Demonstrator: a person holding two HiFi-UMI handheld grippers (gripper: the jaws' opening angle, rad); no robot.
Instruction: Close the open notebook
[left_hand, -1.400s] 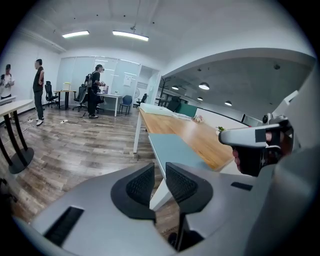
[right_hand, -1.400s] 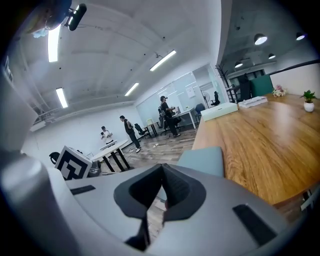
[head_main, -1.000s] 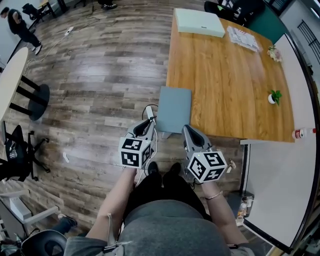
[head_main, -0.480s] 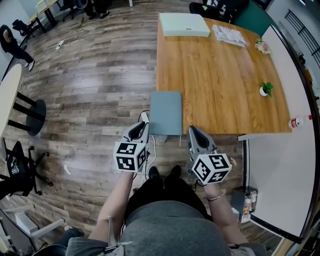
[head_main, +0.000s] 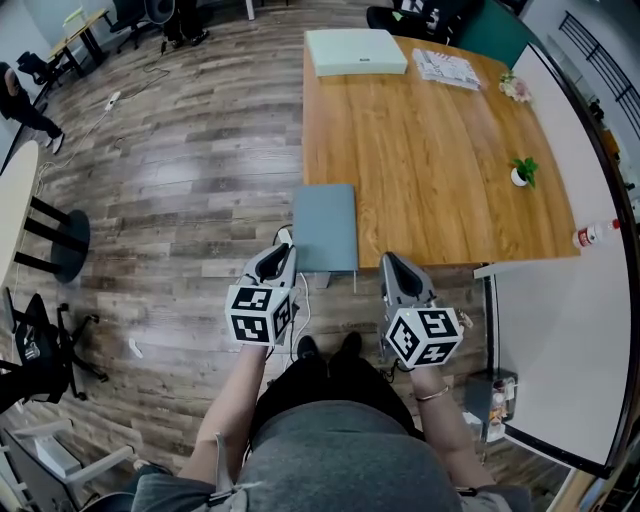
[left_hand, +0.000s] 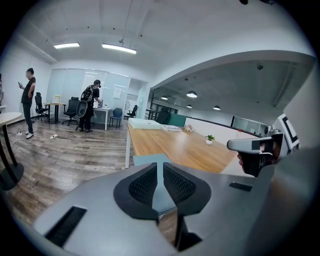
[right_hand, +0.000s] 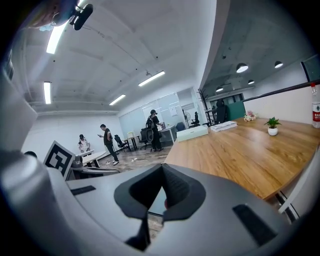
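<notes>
The open notebook (head_main: 447, 68) lies with its printed pages up at the far right end of the wooden table (head_main: 430, 170). It shows small in the left gripper view (left_hand: 171, 128) and in the right gripper view (right_hand: 224, 126). Both grippers are held in front of the person's body, short of the table's near edge and far from the notebook. My left gripper (head_main: 284, 250) (left_hand: 160, 165) has its jaws drawn together to a thin slit, with nothing between them. My right gripper (head_main: 391, 260) (right_hand: 161, 167) is shut and empty.
A grey-blue chair seat (head_main: 326, 225) stands at the table's near left corner, just ahead of the grippers. On the table are a pale green box (head_main: 355, 50), flowers (head_main: 515, 88) and a small potted plant (head_main: 520, 173). A white counter (head_main: 560, 340) with a bottle (head_main: 590, 235) runs along the right.
In the head view the table and chair have slid left and a little nearer as the person moves. Both grippers stay in front of the body, jaws unchanged.
</notes>
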